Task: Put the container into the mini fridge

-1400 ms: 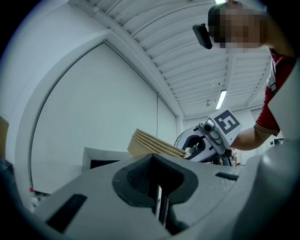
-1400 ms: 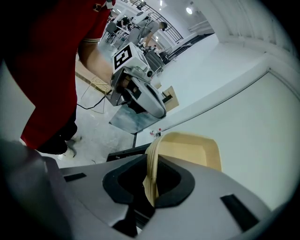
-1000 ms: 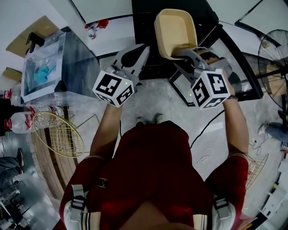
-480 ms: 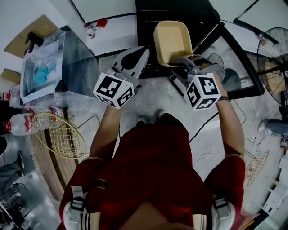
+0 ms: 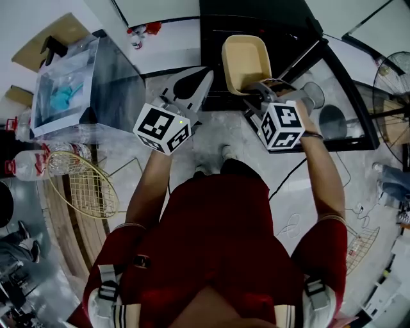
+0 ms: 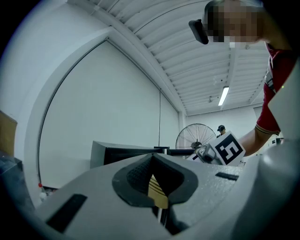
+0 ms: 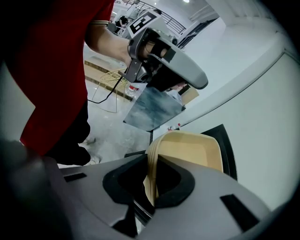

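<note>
Lower and closer to the person's middle than a moment ago, the right gripper (image 5: 259,86) is clamped on the near rim of the tan container (image 5: 245,56). It holds the container tilted in the air at 12 o'clock, against the dark mini fridge (image 5: 256,16). A glass-paned door (image 5: 349,109) stands swung out at 2 o'clock, past the container's right edge. The left gripper (image 5: 197,78), at 11 o'clock, has its jaws together on nothing, near the container's left edge but apart from it. A grey box (image 5: 109,83) crowds 10 o'clock. Bare floor (image 5: 218,134) lies between the grippers, by the feet.
</note>
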`<state>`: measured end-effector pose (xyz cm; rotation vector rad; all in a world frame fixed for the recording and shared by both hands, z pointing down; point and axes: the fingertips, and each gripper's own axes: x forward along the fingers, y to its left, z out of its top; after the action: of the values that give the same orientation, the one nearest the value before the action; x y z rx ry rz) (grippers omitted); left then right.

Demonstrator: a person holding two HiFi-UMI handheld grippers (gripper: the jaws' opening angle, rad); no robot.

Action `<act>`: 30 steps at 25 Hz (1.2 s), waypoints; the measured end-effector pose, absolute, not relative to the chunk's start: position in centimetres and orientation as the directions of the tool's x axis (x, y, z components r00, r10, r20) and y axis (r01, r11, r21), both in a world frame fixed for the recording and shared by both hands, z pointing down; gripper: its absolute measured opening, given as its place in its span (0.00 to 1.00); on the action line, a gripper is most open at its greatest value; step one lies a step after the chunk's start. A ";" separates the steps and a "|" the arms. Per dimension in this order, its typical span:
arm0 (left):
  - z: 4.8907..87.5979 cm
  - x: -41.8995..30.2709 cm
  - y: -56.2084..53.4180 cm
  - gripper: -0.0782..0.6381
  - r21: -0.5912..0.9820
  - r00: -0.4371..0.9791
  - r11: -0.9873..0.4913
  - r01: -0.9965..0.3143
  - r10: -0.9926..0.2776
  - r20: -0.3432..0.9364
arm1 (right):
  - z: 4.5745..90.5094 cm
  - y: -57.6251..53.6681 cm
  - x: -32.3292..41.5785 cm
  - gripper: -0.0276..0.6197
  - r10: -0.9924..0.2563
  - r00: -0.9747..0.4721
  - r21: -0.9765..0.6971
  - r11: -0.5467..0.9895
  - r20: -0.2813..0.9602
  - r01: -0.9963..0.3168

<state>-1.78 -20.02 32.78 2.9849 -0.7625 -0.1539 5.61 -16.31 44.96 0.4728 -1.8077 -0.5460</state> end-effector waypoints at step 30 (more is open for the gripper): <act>34.3 -0.7 -23.3 0.12 0.088 0.774 -0.775 -0.626 -0.631 -0.049 | 48.9 -27.3 9.3 0.10 -0.491 -0.318 0.518 0.856 0.812 0.001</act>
<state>-0.68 -23.25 34.31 2.8960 -1.0280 -0.1157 9.30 -27.34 48.91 0.3687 -1.8405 -0.5139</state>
